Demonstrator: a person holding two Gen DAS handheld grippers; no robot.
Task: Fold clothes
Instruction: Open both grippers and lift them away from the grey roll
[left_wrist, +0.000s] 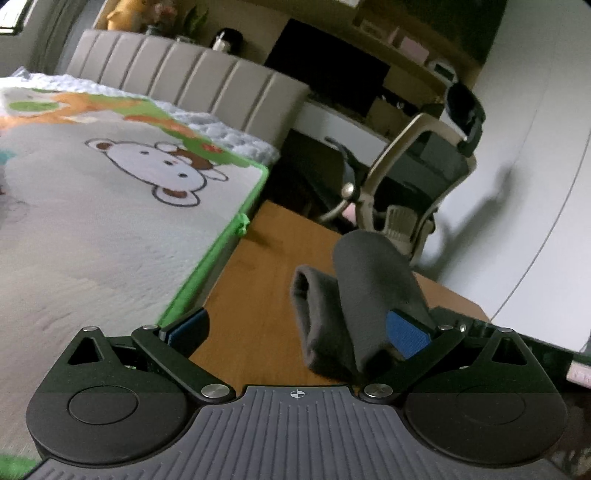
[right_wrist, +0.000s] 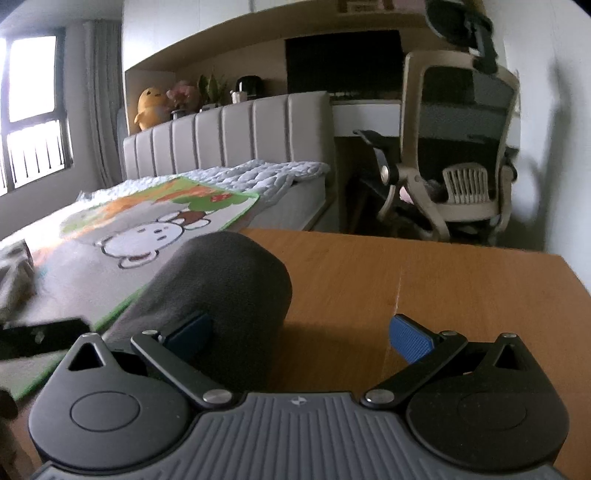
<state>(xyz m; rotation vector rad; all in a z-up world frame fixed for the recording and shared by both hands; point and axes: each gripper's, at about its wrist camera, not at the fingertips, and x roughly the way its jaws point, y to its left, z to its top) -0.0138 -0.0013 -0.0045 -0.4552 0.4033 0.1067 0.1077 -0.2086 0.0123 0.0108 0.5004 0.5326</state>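
Cloth here is a dark grey garment, looks like thick soft knit or fleece, already doubled over into a puffy bundle on the wooden table. My guess is it's light and floppy, grippy rather than slick, nothing fragile about it, but it'll spring back open if you let the fold go loose. On the left gripper the fingers are spread wide, and the bundle sits just inside the right-hand finger, draped against that blue pad, with bare table between it and the other finger. On the right gripper the fingers are wide too, and the same bundle bulges right over the left-hand finger, with nothing but table in front of the other one. So neither one is actually clamping it as far as I can tell, just nudging alongside. I'd grab it at a doubled edge or the rounded fold, pinching all layers at once, not a single flap. Containers: none in reach of either set of fingers. The bed beside the table has a cartoon bear mat on it.
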